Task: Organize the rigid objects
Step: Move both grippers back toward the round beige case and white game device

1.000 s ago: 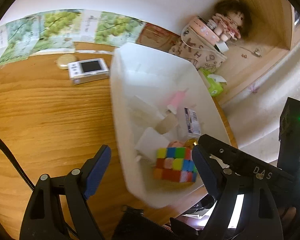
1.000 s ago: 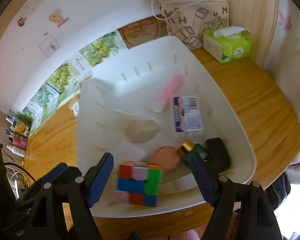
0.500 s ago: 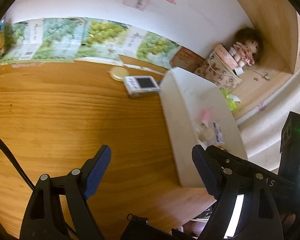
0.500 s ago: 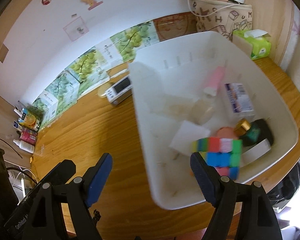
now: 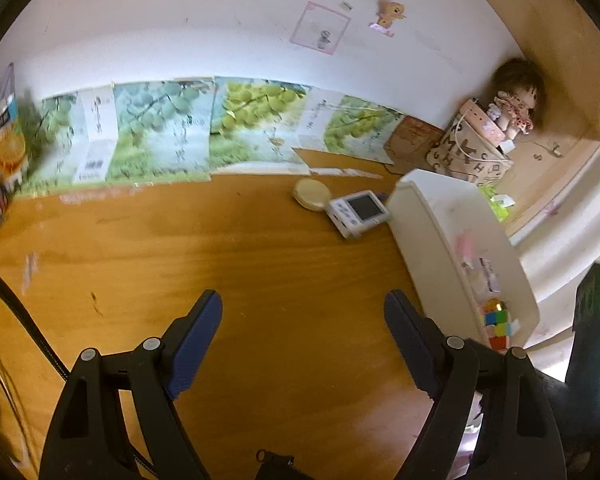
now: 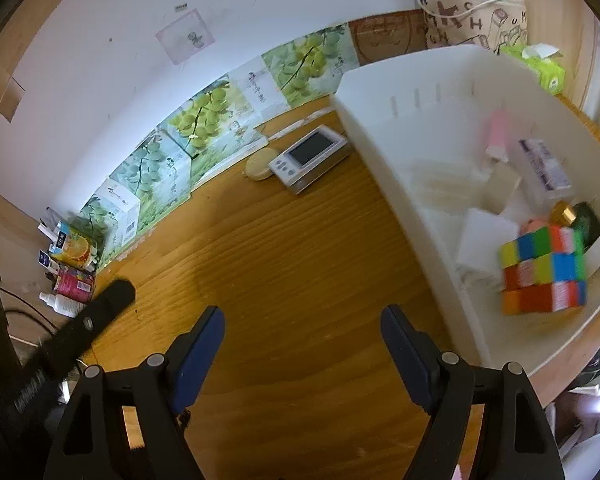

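Wooden desk top [image 6: 300, 248] bearing a large white plastic bin [image 6: 404, 184] at its right end. Both the left gripper [image 5: 303, 332] and the right gripper [image 6: 302, 340] hover over bare wood, jaws spread wide and holding nothing. The step in hand is judged to be the fetch of the next loose item. Two remain outside the bin, just beside its far left corner: a white rectangular digital device with a grey screen [image 6: 310, 158] and, touching or nearly touching it, a small round cream-coloured disc [image 6: 260, 165]. A sound approach straddles the device across its short sides, clear of the bin wall. The multicoloured puzzle cube [image 6: 544, 272] already lies inside the bin, near its front, beside a pink tube [image 6: 498, 132] and a gold-capped dark bottle [image 6: 580, 218].
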Action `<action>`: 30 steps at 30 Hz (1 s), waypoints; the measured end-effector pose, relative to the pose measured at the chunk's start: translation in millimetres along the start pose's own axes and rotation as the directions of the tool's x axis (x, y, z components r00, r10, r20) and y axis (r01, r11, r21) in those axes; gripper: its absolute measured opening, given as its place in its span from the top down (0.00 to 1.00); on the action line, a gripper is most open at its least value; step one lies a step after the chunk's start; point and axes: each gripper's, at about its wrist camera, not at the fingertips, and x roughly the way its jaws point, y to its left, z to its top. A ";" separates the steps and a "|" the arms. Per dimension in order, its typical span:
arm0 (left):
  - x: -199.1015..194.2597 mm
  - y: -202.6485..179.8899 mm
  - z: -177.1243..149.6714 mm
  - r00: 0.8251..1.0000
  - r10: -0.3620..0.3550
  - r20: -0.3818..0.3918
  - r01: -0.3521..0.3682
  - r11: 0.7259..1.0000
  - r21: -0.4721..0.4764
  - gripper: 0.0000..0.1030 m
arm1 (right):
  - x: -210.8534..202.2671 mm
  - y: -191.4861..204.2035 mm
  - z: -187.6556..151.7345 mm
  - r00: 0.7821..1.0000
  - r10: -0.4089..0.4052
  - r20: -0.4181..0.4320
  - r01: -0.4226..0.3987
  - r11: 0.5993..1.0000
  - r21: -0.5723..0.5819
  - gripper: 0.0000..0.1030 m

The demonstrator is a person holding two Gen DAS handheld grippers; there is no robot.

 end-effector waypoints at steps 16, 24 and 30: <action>36.0 19.3 71.2 0.995 0.036 -0.091 -0.019 0.983 0.180 0.17 | 55.2 47.8 -2.2 0.995 0.000 0.100 0.006 0.998 -0.056 0.22; 78.4 16.1 98.1 0.975 0.089 -0.203 -0.059 0.987 0.152 0.17 | 75.5 59.1 20.9 0.973 0.002 0.233 0.022 0.995 -0.101 0.22; 112.8 14.8 113.9 0.960 0.100 -0.262 -0.073 0.991 0.108 0.17 | 94.5 55.0 41.1 0.958 -0.003 0.288 0.026 0.997 -0.075 0.22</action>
